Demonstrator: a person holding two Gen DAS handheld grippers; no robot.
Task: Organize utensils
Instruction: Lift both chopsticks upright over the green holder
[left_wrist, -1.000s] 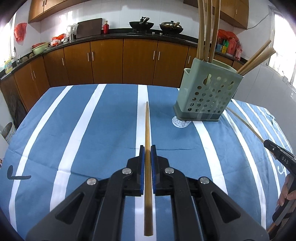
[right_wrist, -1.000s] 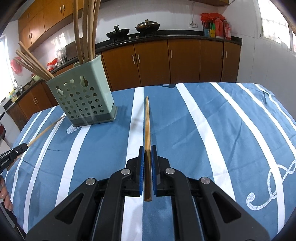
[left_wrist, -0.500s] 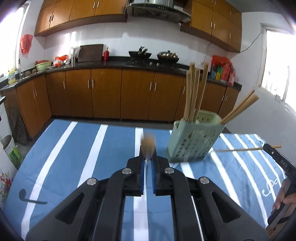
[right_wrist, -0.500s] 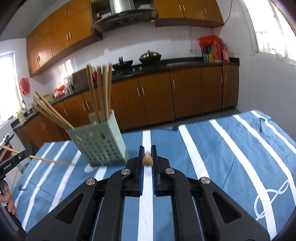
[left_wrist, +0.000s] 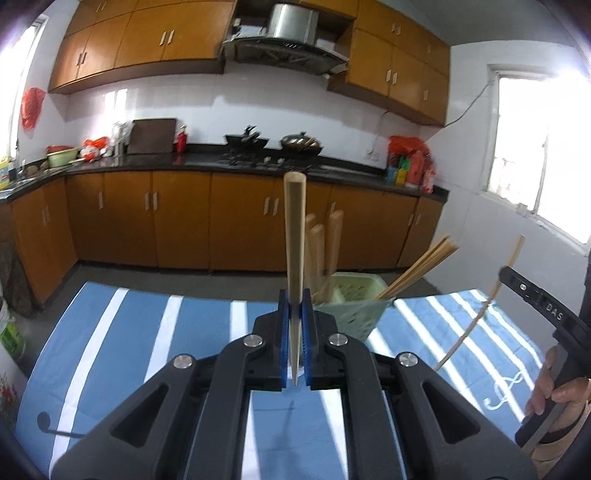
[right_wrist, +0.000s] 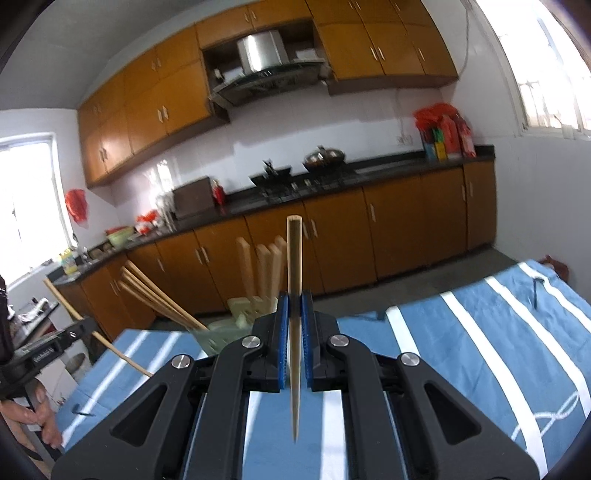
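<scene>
My left gripper (left_wrist: 294, 301) is shut on a bamboo chopstick (left_wrist: 294, 236) that stands nearly upright, thick end up. Behind it on the table sits the pale green perforated utensil holder (left_wrist: 354, 314), with several wooden utensils and chopsticks sticking out. My right gripper (right_wrist: 294, 304) is shut on a second chopstick (right_wrist: 294, 266), also upright. The holder (right_wrist: 236, 325) lies just left of it, partly hidden by the gripper. In the left wrist view the right gripper (left_wrist: 532, 299) shows at the right edge with its chopstick (left_wrist: 480, 314) and a hand (left_wrist: 557, 395).
The table wears a blue cloth with white stripes (left_wrist: 140, 332). Beyond its far edge a strip of floor runs before brown kitchen cabinets (left_wrist: 177, 218) and a dark counter with woks (left_wrist: 273, 142). A bucket (left_wrist: 11, 332) stands left of the table.
Both grippers have risen off the table with their chopsticks, which now stand upright instead of lying flat along the cloth. The views tilted up, showing the holder lower and more of the kitchen wall.
</scene>
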